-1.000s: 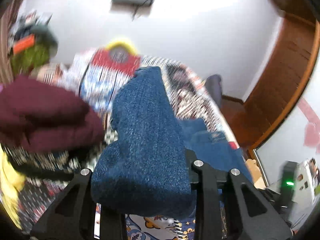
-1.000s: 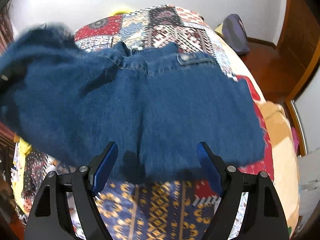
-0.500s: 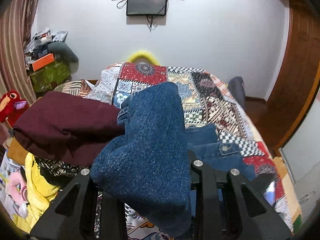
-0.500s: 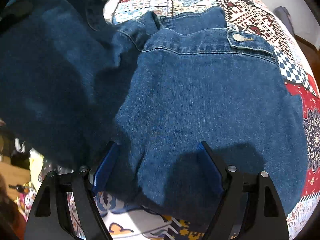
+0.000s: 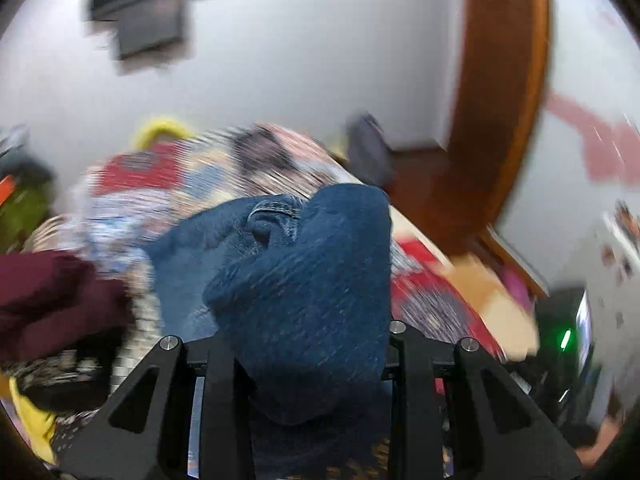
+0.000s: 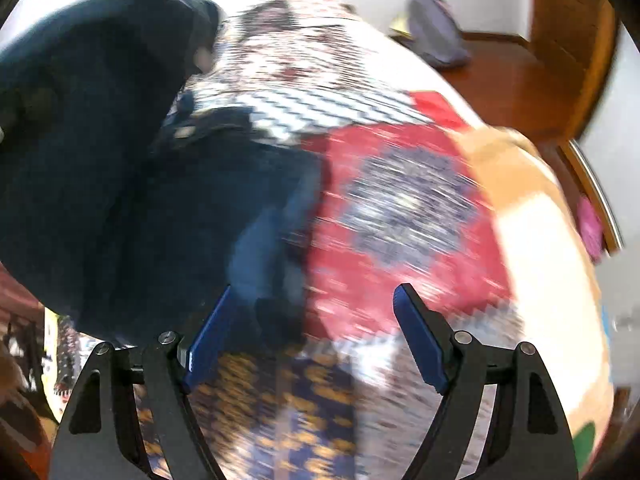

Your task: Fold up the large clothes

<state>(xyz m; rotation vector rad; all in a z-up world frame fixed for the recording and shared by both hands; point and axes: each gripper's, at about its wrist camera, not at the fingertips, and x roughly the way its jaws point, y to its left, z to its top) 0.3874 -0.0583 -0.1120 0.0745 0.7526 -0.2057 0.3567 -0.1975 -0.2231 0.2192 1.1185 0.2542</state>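
Observation:
A blue denim garment [image 5: 304, 296] fills the middle of the left wrist view, bunched into a thick fold. My left gripper [image 5: 308, 360] is shut on that fold, and the cloth hides its fingertips. In the right wrist view the same denim [image 6: 120, 184] hangs dark at the left, over the patchwork bedspread [image 6: 404, 200]. My right gripper [image 6: 316, 328] stands open above the bedspread. Its blue pads [image 6: 420, 340] are wide apart with only the denim's edge near the left one. Both views are blurred by motion.
A maroon garment [image 5: 52, 300] lies on a pile of clothes at the left, with yellow cloth [image 5: 28, 420] below it. A grey bag [image 6: 436, 32] sits on the wooden floor past the bed. A wooden door frame [image 5: 504, 80] rises at the right.
Both views have swung to the right and gone blurry. The denim no longer spreads under my right gripper; it now hangs to its left. My left gripper still holds the fold.

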